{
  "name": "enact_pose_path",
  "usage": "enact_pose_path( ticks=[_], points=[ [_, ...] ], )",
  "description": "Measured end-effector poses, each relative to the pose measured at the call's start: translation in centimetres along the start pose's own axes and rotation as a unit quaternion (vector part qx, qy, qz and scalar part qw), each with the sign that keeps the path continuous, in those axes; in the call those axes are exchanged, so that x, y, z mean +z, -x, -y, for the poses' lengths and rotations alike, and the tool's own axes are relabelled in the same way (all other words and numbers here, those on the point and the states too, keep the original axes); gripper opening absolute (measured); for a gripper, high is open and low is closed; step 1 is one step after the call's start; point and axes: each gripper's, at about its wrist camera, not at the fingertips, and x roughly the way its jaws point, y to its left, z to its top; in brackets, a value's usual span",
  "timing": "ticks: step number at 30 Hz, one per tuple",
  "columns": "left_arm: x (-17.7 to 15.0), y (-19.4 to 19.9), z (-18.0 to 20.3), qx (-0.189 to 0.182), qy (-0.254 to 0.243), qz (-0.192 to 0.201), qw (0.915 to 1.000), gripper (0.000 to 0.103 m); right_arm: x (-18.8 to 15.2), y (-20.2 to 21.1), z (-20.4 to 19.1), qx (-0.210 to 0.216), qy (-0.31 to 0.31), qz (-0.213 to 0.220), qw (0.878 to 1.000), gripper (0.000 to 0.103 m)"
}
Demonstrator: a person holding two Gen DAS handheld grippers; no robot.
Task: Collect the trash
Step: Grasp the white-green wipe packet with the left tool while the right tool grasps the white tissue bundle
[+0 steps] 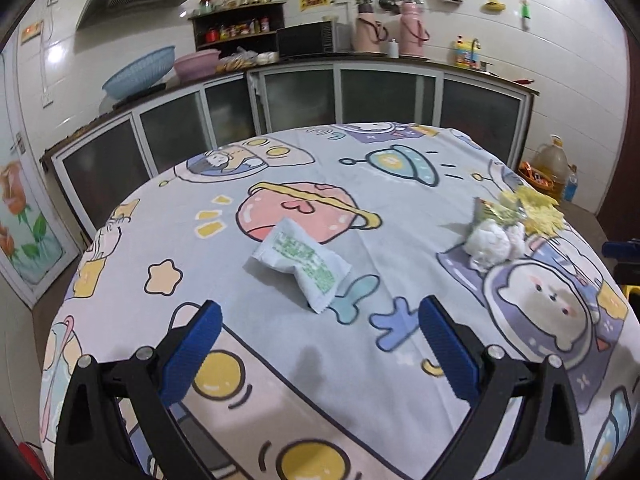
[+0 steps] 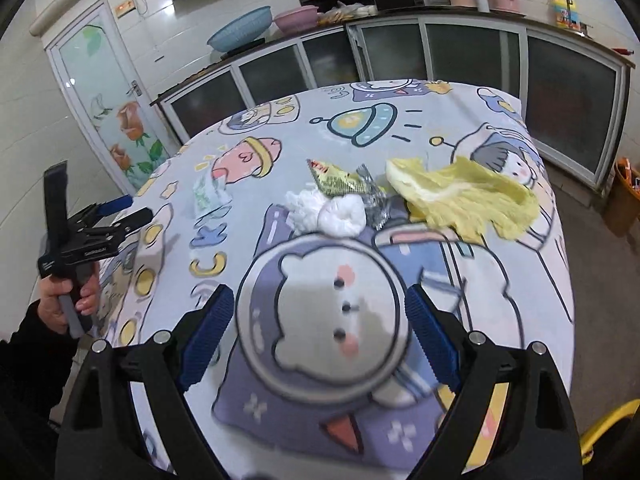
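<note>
A: Left hand-held gripper?
B: Spread wide, empty, aimed at the white crinkled plastic wrapper with green print lying just ahead between the fingers — lined up for a grab, probably.
A: Right hand-held gripper?
B: Spread too, holding nothing. Farther ahead: crumpled white tissue wads, yellow-green foil snack packet, pale yellow cabbage leaf, heaped together on the cartoon-print cloth-covered counter.

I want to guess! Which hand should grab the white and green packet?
Probably the left. The left gripper is open with the packet lying just ahead of it, while the open right gripper faces the tissue pile.
</note>
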Motion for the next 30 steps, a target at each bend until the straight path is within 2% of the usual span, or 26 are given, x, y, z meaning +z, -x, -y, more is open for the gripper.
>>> enact_pose_path(
  ticks=[8,15,25,30],
  points=[
    [1.3,-3.6,-1.3,0.010,0.013,-0.019,0.9997,0.095,2.2,-4.9,0.1,-0.008,-0.024,-0.012,1.000,0.083],
    [2.3,-6.6,-2.3,0.020,0.039,-0.049,0.9978,0.095,3.4,-7.8,-0.6,-0.020,-0.009,-0.026,0.999,0.083],
    [3.5,-10.9,-1.9,0.006,0.048,-0.101,0.9937,0.095,4.5,-11.1,-0.9,-0.029,-0.002,-0.059,0.998,0.083],
    [3.8,-13.5,-1.9,-0.007,0.059,-0.125,0.9904,0.095,5.1,-12.7,-0.4,-0.048,-0.009,-0.072,0.996,0.083]
  ],
)
